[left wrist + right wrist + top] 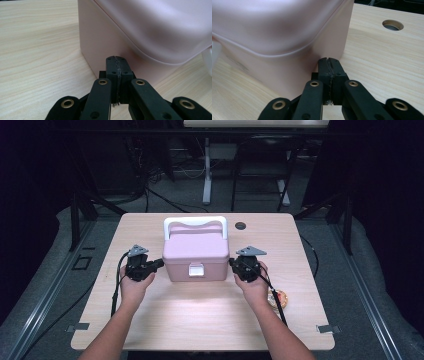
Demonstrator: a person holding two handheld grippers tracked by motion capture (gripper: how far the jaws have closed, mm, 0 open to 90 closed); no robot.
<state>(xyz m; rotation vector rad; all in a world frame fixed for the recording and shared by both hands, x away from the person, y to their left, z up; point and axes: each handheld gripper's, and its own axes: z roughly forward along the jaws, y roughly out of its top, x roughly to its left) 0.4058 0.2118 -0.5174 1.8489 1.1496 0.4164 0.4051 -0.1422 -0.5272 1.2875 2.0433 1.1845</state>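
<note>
1. The pink plastic lidded box with a white carry handle [195,251] sits on the pale wooden table [200,320], near its middle and towards the far edge.
2. The left gripper [159,264] is at the box's left wall and the right gripper [233,263] at its right wall, each low down. Pressing from both sides like this looks meant to steady or shift the box squarely.
3. Both sets of jaws are clenched tight on nothing, tips meeting; blunt closed tips suit pushing better than pinching.
4. The left gripper view shows the tips right at the box's wall [100,42] below the lid's overhang; the high view cannot settle that contact.
5. The right gripper view shows a round cable hole [392,25] in the table beyond the box.
6. The high view alone shows the white front latch [196,269] and a small round orange object [278,297] right of the box.
</note>
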